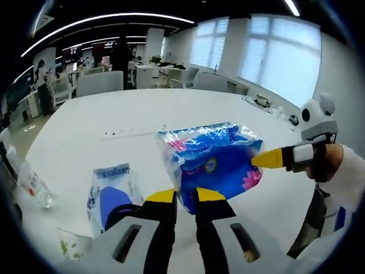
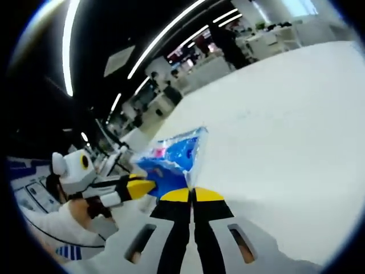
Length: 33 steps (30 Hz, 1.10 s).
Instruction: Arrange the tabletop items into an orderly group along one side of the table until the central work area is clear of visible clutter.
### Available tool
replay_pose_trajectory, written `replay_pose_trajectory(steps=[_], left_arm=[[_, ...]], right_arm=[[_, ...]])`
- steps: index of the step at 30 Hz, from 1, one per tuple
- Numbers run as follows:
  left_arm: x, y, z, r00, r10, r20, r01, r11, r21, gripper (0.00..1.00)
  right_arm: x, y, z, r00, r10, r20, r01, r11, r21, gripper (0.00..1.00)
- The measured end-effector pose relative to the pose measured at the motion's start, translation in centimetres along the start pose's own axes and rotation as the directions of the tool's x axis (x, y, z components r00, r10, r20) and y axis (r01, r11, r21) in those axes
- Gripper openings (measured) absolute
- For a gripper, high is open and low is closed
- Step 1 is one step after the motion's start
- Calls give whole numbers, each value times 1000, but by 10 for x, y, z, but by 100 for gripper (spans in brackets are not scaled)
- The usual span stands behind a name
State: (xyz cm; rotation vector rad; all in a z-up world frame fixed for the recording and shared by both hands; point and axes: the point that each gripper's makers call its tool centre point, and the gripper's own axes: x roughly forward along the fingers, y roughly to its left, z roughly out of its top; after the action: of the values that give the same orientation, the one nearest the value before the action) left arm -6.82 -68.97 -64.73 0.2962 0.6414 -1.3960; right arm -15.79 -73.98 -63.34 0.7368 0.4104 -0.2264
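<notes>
Together, both grippers hold one blue plastic pack of tissues with pink flower print (image 1: pixel 211 162) above the white worktop (image 1: pixel 114 114). In the left gripper view, the left gripper (image 1: pixel 185 197) has its yellow-tipped black fingers (image 1: pixel 162 197) closed on the pack's near lower edge, the two tips set close with the wrapper pinched between them. The right gripper (image 1: pixel 268 158) comes in from the right of that view, its yellow tip touching the pack's right side, a hand (image 1: pixel 331 162) behind it.

In the right gripper view, the right gripper (image 2: pixel 191 196) has its fingers (image 2: pixel 175 196) pressed together on the thin corner of the pack (image 2: pixel 171 157), which stands edge-on above them. The left gripper (image 2: pixel 140 187) reaches in from the left, its yellow tip against the pack's lower side.

On the worktop, just left of the left gripper, lies a smaller clear packet with blue contents and a blue label (image 1: pixel 111 197). Near it, toward the bottom left, lies a pale packet with green print (image 1: pixel 71 245), and at the far left edge a clear plastic bottle (image 1: pixel 31 182) lies on its side. A small dark device (image 1: pixel 262 101) sits at the worktop's far right edge, well apart from the rest.
</notes>
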Motion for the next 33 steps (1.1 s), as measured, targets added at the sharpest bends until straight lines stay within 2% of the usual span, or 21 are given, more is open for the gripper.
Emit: replay_pose_trajectory(steps=[9, 14, 20, 23, 28, 33], left_arm=[[30, 22, -11, 997, 40, -70, -41, 999, -12, 7], [45, 24, -15, 995, 38, -96, -41, 999, -30, 6], [59, 15, -22, 990, 35, -139, -38, 999, -18, 5], [68, 8, -20, 989, 17, -149, -22, 999, -37, 5], [87, -19, -18, 982, -38, -182, 40, 999, 9, 6], [109, -46, -14, 975, -85, -207, 92, 995, 24, 6]], right_arm=[[36, -20, 3, 998, -11, -66, 9, 1000, -22, 0], [42, -38, 1, 996, -24, -86, 25, 1000, 5, 0], [42, -56, -6, 993, -39, -114, 41, 999, 19, 0], [37, -71, -3, 991, -64, -116, 65, 998, 2, 0], [23, -98, 1, 988, -112, -107, 114, 993, 17, 0], [4, -126, 8, 982, -173, -71, 177, 983, 52, 0]])
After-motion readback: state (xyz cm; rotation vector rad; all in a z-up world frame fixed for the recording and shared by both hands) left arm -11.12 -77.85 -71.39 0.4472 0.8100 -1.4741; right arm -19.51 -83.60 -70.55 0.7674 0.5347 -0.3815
